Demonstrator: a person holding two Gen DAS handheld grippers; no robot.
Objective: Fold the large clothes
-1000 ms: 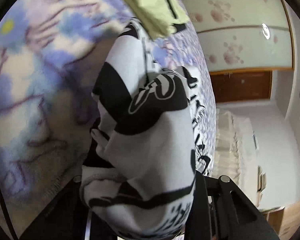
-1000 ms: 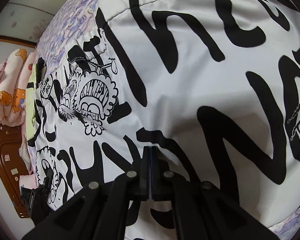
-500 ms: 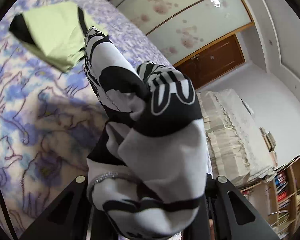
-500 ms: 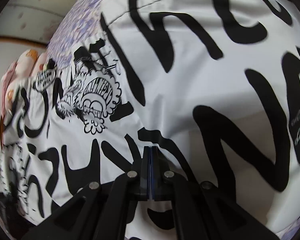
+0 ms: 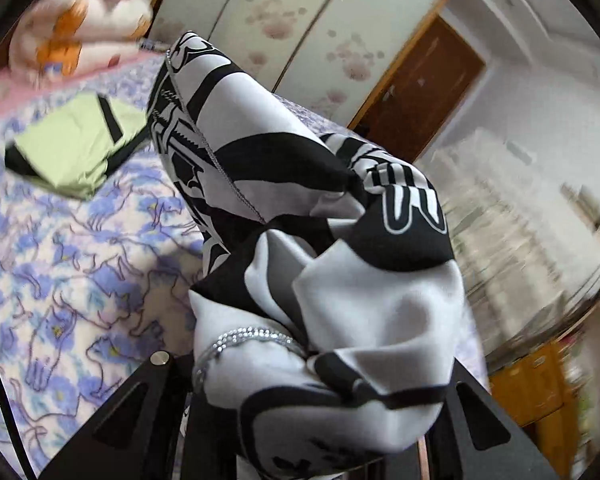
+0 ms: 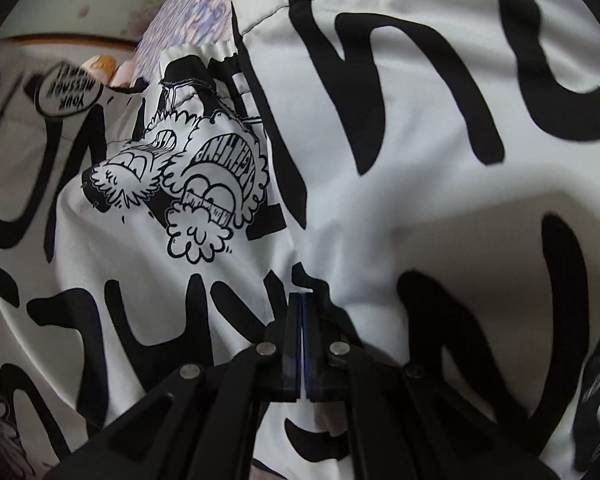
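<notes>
Left claw (image 5: 316, 408) clamped on bunched garment (image 5: 340, 280) — right claw (image 6: 302, 336) closed

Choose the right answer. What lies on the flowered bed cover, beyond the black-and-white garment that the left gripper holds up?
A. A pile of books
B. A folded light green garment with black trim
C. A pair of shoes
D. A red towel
B. In the left wrist view a folded light green garment lies flat on the bed cover, behind the black-and-white garment bunched in the left gripper.
</notes>
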